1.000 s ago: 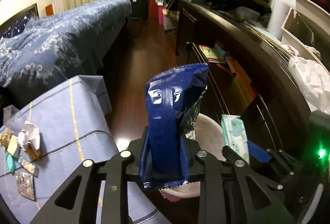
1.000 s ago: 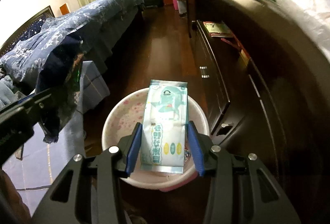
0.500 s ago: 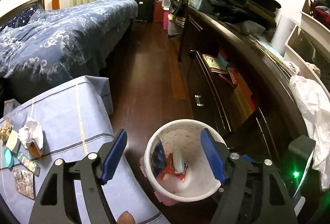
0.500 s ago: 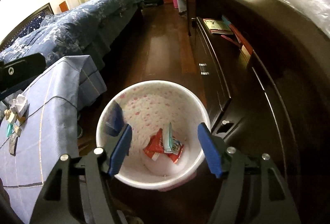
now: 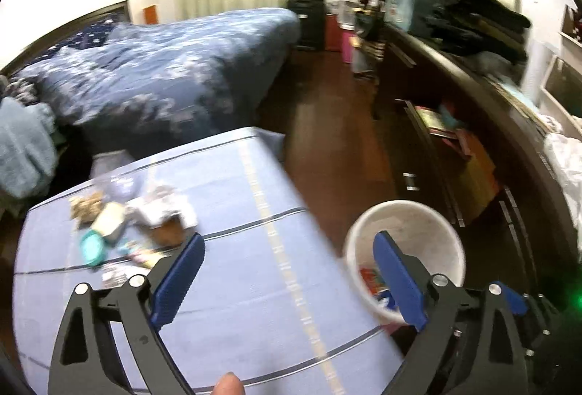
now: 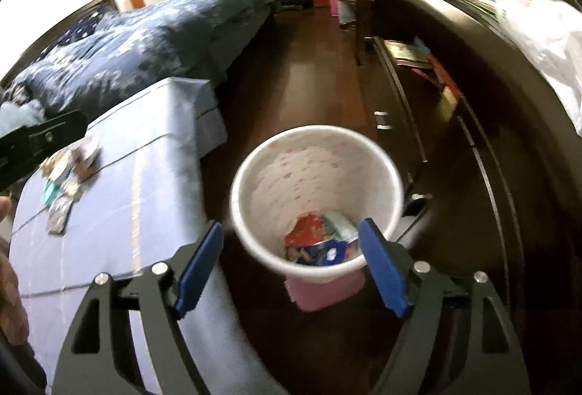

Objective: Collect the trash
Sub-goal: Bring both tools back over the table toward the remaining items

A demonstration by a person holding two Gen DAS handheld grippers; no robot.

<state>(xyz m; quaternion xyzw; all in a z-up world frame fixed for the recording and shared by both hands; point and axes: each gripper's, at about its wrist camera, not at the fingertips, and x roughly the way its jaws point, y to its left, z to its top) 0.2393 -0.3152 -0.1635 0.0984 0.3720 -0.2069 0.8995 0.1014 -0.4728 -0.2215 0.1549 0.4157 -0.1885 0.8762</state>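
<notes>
Both grippers are empty, fingers spread wide. The left gripper (image 5: 287, 280) hangs over the blue-clothed bench (image 5: 225, 285); the right gripper (image 6: 291, 265) hangs over the white bin (image 6: 316, 202), which stands on the floor right of the bench and holds several wrappers (image 6: 320, 242). The remaining trash pile (image 5: 131, 224) lies on the far-left part of the bench, ahead and left of the left gripper's fingers (image 5: 178, 280). The left gripper is the nearer one. The pile is motion-blurred; the long axes of single pieces cannot be determined.
</notes>
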